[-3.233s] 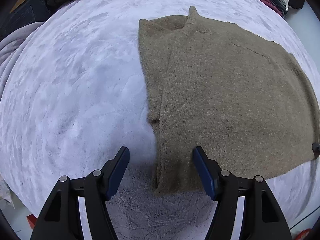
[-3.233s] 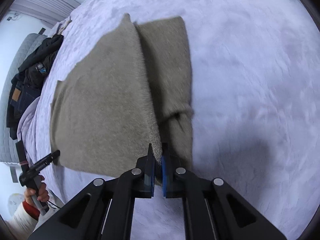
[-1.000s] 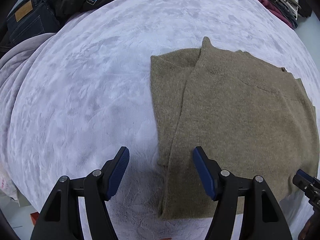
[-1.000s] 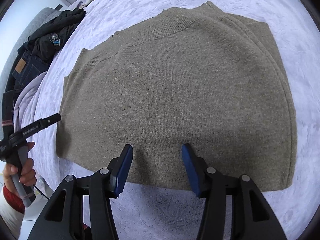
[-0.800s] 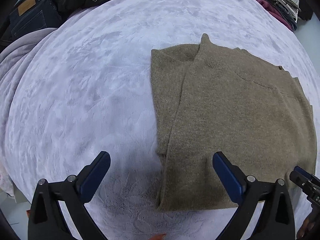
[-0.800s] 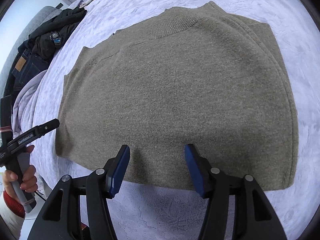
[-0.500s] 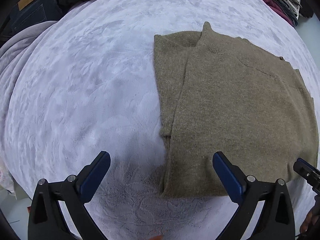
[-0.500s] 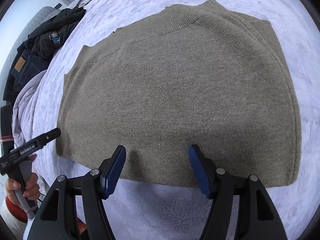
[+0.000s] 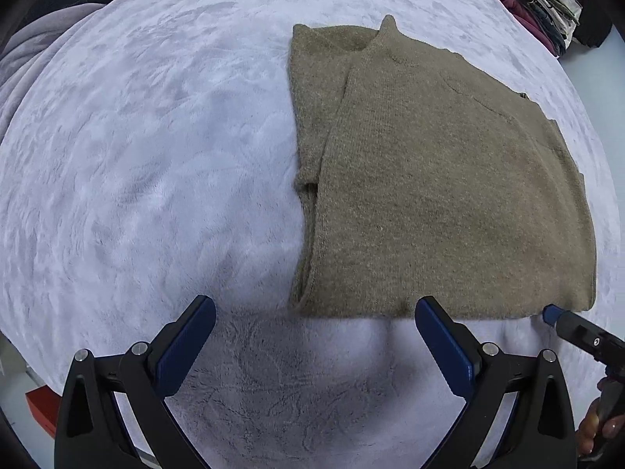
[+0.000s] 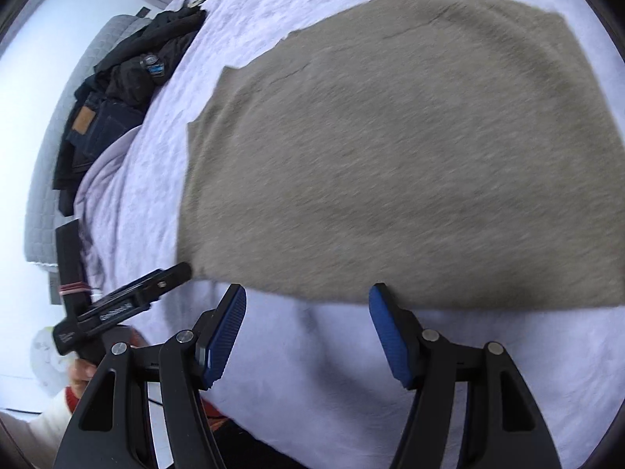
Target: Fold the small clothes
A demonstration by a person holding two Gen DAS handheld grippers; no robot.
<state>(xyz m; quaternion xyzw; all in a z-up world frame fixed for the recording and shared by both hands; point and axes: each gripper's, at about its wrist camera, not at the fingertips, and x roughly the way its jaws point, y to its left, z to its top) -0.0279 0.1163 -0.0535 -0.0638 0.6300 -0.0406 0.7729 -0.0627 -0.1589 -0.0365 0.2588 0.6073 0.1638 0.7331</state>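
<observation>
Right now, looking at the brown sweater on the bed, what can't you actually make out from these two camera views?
- Sweater, left wrist view: the folded-in side shows only as a strip; what lies beneath the top layer is hidden.
- Sweater, right wrist view: motion blur wipes out the knit and seams.
- Dark clothes pile, right wrist view: items overlap, too small to separate.
- Folded stack, left wrist view: cut off by the lens edge.
- Hand, left wrist view: mostly cut off.

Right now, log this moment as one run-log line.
stage: sleeve folded in, next fold pending | sweater: flat on blanket | left claw: open, empty, just widened | right claw: open, empty, just widened
</observation>
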